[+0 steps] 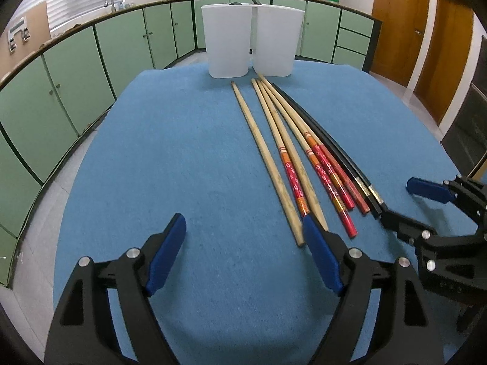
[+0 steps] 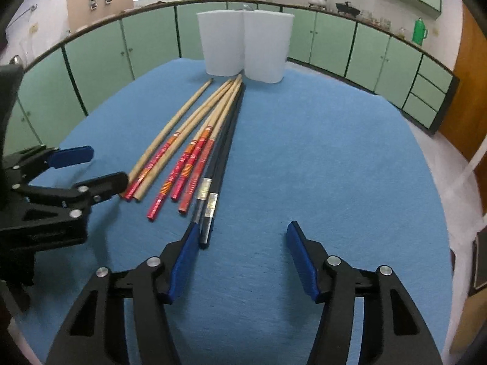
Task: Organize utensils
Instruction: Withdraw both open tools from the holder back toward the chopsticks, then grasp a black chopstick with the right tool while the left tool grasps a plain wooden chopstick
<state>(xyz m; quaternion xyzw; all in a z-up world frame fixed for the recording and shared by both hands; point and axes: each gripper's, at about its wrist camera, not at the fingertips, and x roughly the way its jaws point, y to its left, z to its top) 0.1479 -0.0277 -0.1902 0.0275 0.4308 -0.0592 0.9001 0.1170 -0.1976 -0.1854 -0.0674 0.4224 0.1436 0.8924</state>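
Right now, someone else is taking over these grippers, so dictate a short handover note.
Left gripper: open, empty, low over the cloth by the plain chopsticks.
Right gripper: open, empty, its left finger by the black chopsticks.
Chopsticks: plain, red-handled and black lie fanned on the cloth, tips toward the two white holders.
Done: nothing sorted yet.
Left: probably lift the chopsticks and stand them in the holders.

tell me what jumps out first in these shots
A fan of chopsticks lies mid-table on the blue tablecloth: plain wooden, red-patterned and black ones. Behind their tips stand two white plastic containers side by side. The left hand-held gripper and right hand-held gripper sit open at their near ends.
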